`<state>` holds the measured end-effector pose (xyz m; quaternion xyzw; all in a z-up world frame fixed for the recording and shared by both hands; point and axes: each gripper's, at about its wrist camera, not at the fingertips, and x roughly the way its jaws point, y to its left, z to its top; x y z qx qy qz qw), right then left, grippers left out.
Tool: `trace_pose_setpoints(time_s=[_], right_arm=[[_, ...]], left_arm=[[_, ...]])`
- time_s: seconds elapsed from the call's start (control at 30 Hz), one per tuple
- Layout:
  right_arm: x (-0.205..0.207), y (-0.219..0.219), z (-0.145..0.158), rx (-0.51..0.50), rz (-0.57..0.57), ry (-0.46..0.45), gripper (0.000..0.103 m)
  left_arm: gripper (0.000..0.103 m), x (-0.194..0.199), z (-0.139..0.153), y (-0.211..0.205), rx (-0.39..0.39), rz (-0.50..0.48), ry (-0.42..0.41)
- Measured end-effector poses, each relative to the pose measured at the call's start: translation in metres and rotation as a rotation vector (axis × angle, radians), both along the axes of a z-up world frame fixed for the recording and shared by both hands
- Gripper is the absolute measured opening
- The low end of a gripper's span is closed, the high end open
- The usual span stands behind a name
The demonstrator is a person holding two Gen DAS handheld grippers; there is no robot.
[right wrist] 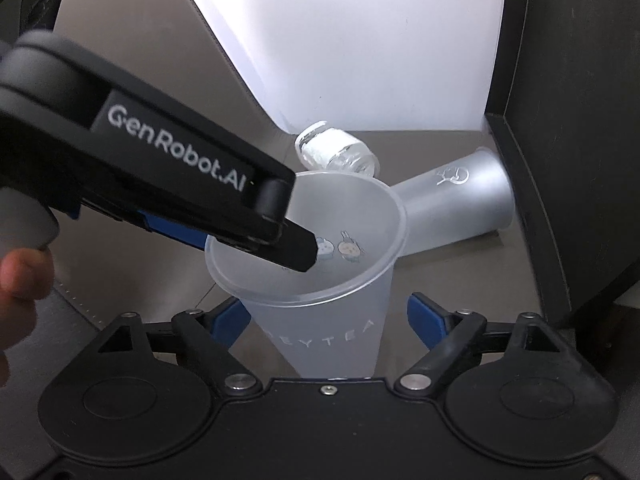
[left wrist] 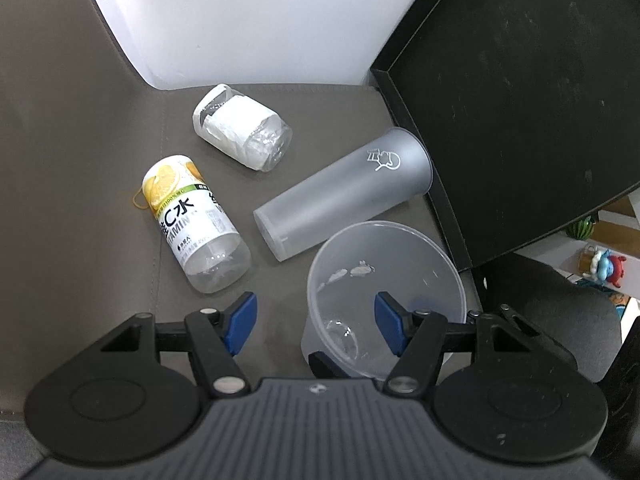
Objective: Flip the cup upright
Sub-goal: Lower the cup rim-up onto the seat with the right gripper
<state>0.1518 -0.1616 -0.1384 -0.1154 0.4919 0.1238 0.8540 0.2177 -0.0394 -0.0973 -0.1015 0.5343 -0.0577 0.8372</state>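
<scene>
A clear frosted plastic cup stands upright on the grey mat, mouth up; it also shows in the left wrist view. My right gripper is open with its blue pads on either side of the cup's body, apart from it. My left gripper is open above the cup; its right finger reaches inside the rim. It shows in the right wrist view as a black body dipping into the mouth. A second frosted cup lies on its side behind.
A lemon vitamin-water bottle and a clear bottle with a white label lie on the mat. A black box stands at the right, touching the lying cup. A white wall is behind.
</scene>
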Motion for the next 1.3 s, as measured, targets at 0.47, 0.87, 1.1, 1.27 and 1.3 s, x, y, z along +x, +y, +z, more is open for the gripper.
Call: trace_pose_setpoints(time_s=[0.47,0.87,1.1,1.27,1.3], right_arm=[[0.0,-0.011,0.011,0.076,-0.031,0.039,0.092],[-0.005,-0.017,0.021,0.126,-0.049,0.071,0.094],[-0.016,-0.018,0.036,0.135,-0.062,0.06,0.094],[-0.021,-0.019,0.044,0.131,-0.075,0.051,0.097],[-0.022,-0.02,0.046,0.132,-0.082,0.048,0.098]], left_arm=[[0.064,-0.005,0.01,0.0,0.033,0.002,-0.016],[0.073,-0.02,0.033,0.008,0.056,0.023,-0.053],[0.078,-0.033,0.048,0.013,0.06,0.034,-0.084],[0.082,-0.045,0.054,0.02,0.058,0.049,-0.081],[0.083,-0.049,0.056,0.021,0.06,0.051,-0.086]])
